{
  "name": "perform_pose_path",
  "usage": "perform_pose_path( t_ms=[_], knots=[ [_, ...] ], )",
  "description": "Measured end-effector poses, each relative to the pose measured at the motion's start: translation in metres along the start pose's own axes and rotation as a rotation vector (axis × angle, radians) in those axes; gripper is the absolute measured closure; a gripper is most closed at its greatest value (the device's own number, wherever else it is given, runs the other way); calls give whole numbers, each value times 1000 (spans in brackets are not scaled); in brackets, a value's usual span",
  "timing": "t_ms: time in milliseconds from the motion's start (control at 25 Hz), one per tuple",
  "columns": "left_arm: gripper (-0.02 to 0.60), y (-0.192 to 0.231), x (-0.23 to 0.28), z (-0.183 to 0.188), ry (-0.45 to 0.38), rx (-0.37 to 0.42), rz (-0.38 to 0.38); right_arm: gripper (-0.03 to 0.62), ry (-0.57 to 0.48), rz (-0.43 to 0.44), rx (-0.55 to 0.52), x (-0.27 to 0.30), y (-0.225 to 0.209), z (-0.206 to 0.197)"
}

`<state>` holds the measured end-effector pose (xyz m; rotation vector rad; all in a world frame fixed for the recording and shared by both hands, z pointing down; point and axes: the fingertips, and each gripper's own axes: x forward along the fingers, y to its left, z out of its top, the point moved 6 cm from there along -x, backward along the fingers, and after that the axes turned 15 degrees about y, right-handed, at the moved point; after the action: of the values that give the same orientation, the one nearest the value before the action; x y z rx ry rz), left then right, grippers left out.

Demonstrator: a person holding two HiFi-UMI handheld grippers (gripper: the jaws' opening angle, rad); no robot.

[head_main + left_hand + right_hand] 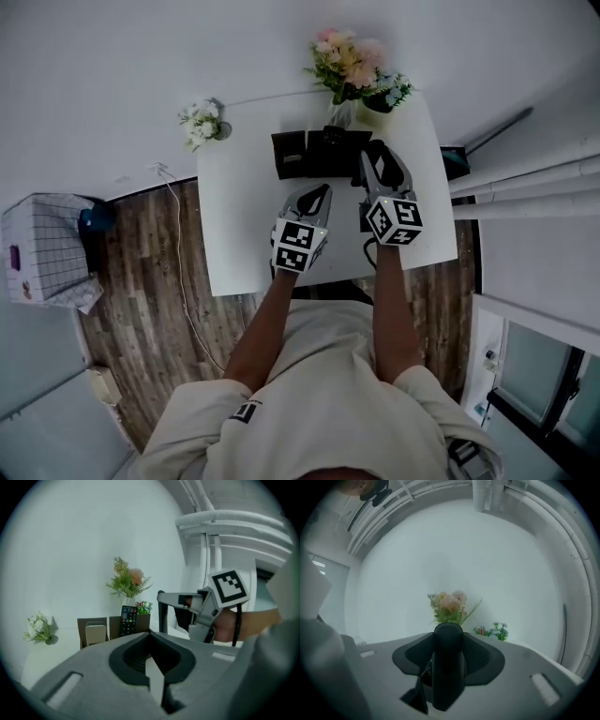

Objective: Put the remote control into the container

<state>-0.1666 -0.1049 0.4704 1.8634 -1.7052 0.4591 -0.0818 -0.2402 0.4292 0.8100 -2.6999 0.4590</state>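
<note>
On the white table (246,216), at its back edge, stands a dark brown container (302,154) with several compartments. In the left gripper view a remote control with coloured buttons (128,619) stands upright in the container (95,631). My right gripper (376,174) is shut on a second, black remote control (377,150), held above the table just right of the container. The right gripper view shows that remote (448,672) end-on between the jaws of the right gripper (448,644). My left gripper (321,194) is shut and empty, in front of the container; the left gripper (151,662) holds nothing.
A pink bouquet in a vase (345,58) and a small green plant (389,92) stand behind the container. White flowers (202,122) sit at the table's back left corner. White pipes (525,178) run along the right. A checked box (42,246) stands on the wooden floor at the left.
</note>
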Motion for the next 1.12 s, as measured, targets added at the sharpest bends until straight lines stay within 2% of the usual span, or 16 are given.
perform_pose_path(
  t_ms=[200, 440, 560, 720, 920, 1120],
  knots=[
    [578, -6, -12, 16, -19, -6, 80, 398, -46, -33, -79, 40, -10, 25],
    [578, 1, -19, 6, 14, -16, 188, 398, -109, -63, -204, 60, 2, 12],
    [578, 5, -19, 1, 23, -27, 214, 398, -126, -81, -195, 62, -3, 0],
    [578, 14, -18, -5, 35, -62, 244, 398, -94, -88, -158, 63, -8, -23],
    [578, 23, -28, -10, 20, -88, 259, 398, -34, -106, -169, 61, -9, -43],
    [578, 26, -37, -17, 1, -117, 247, 398, 72, -110, -176, 58, -5, -68]
  ],
)
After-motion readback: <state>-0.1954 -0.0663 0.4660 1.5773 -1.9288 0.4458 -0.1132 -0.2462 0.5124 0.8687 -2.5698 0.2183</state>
